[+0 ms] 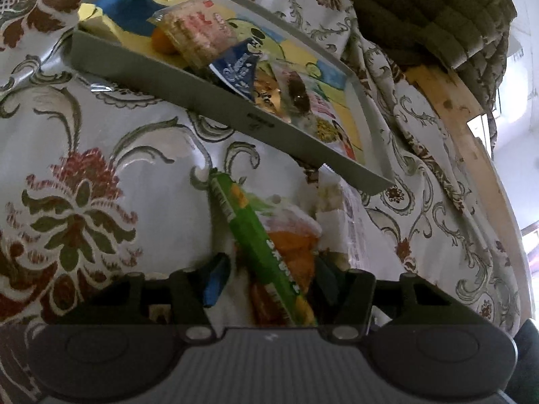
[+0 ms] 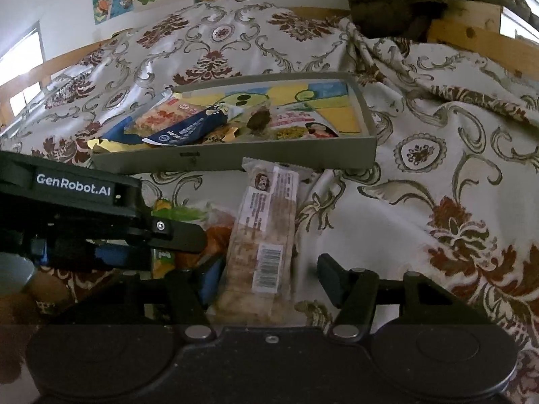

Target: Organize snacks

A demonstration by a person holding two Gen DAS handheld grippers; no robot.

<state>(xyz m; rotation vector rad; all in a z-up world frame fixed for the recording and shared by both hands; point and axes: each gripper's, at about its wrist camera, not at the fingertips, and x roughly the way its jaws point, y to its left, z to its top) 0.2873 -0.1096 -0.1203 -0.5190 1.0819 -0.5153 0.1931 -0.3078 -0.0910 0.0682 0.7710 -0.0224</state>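
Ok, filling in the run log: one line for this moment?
left gripper: open around green snack pack | right gripper: open around cracker pack | tray: several snacks inside

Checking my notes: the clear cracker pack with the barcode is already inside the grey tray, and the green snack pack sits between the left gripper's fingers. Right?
Not quite. The right wrist view shows the cracker pack lying on the tablecloth in front of the grey tray, not inside. The green snack pack is between the left gripper fingers.

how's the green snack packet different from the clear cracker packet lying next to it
The green snack packet is opaque green with orange parts; the cracker packet is clear, showing pale crackers and a white barcode label. The green packet sits between the left gripper's fingers, the cracker packet between the right gripper's. The green packet lies farther from the tray; the cracker packet's end reaches its wall. Both lie on the floral cloth, outside the tray.
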